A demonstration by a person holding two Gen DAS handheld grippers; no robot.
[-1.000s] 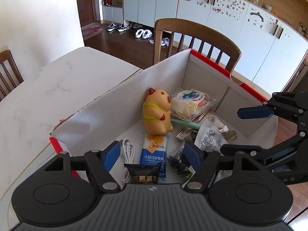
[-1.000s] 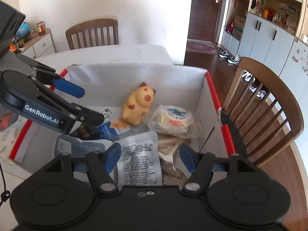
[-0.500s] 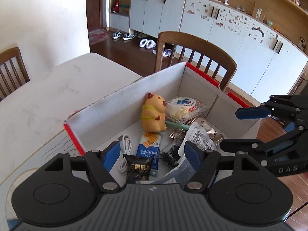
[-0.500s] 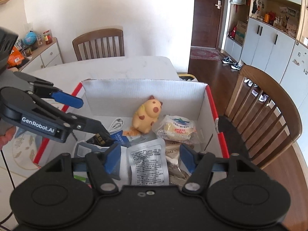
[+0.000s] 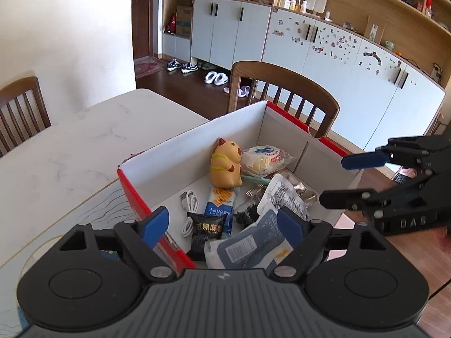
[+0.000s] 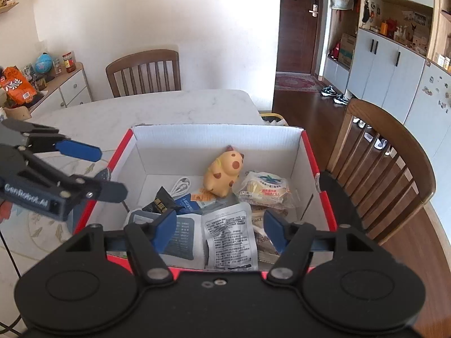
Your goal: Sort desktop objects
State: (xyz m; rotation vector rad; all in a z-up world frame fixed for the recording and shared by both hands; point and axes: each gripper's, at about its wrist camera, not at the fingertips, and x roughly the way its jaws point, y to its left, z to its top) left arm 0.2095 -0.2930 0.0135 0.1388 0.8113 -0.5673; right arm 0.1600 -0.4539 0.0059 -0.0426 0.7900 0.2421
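A red-rimmed cardboard box (image 5: 197, 138) (image 6: 214, 138) stands on the white marble table (image 5: 70, 146). Inside lie a yellow capybara toy (image 5: 225, 163) (image 6: 224, 173), a wrapped bun (image 5: 265, 159) (image 6: 266, 188), a white cable (image 5: 188, 205) (image 6: 181, 184), a black snack packet (image 5: 207, 229), a blue-white bar (image 5: 221, 205), a white sachet (image 6: 229, 239) and a blue-grey pouch (image 5: 253, 245) (image 6: 180, 232). My left gripper (image 5: 224, 226) is open and empty above the box's near edge. My right gripper (image 6: 218, 231) is open and empty above the opposite edge.
Wooden chairs stand behind the box (image 5: 284, 90), at the table's far side (image 6: 143, 70) and on the right (image 6: 394, 155). A sideboard with snacks (image 6: 42, 84) is at the left. A patterned mat (image 5: 56, 219) lies beside the box.
Both grippers have drawn back and up, out of the box, and stay open and empty. The box contents have not moved.
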